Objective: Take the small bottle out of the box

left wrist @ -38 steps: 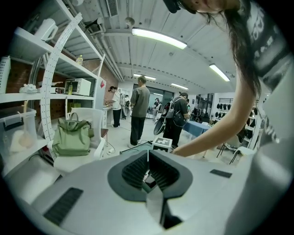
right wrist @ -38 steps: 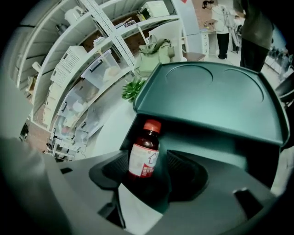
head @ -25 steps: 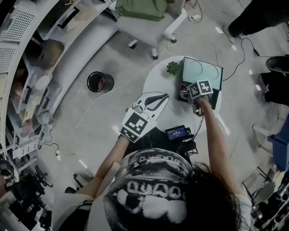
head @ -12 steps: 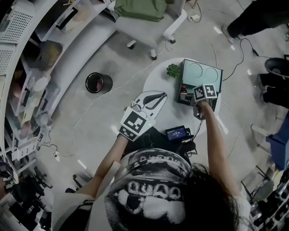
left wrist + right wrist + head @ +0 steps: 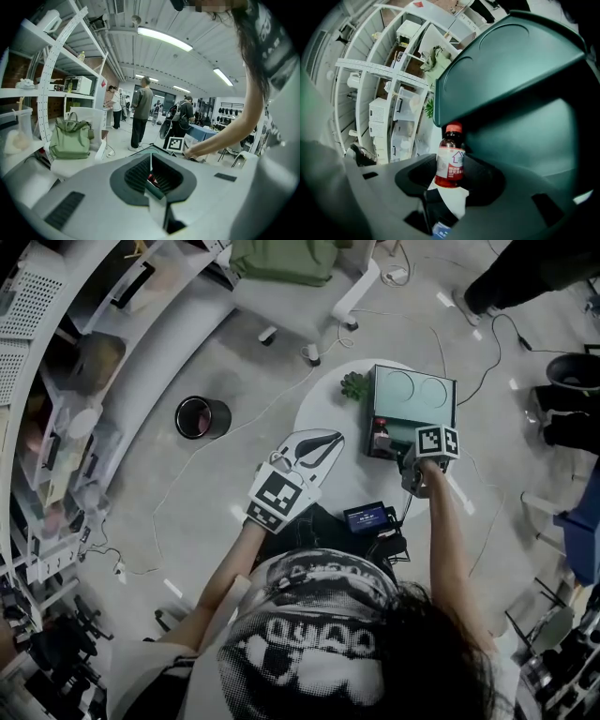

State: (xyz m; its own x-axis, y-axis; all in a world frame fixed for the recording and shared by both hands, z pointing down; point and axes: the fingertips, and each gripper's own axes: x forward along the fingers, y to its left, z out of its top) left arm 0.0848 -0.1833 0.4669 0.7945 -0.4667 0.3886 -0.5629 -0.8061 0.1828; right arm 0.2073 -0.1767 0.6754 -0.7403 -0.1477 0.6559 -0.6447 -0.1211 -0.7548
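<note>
On the round white table (image 5: 319, 413) stands a dark green box (image 5: 417, 390) with its lid raised. The small bottle (image 5: 450, 161), brown with a red cap and a red-and-white label, stands upright between my right gripper's (image 5: 450, 177) pads, which press on its lower sides. Behind it rises the green lid (image 5: 520, 61). In the head view the bottle (image 5: 380, 438) shows at the box's left front corner, with the right gripper (image 5: 401, 451) beside it. My left gripper (image 5: 322, 443) hovers over the table's near-left edge, shut and holding nothing, and its pads (image 5: 157, 176) meet.
A small green plant (image 5: 357, 383) sits at the box's back left. A black device with a screen (image 5: 367, 517) lies by the table's near edge. A black bin (image 5: 202, 415), cables, a chair with a green bag (image 5: 291, 259) and curved shelves (image 5: 56, 381) stand around. People (image 5: 142, 110) stand further back.
My right gripper has moved to the right and a little toward me along the front of the box. The left gripper has stayed put.
</note>
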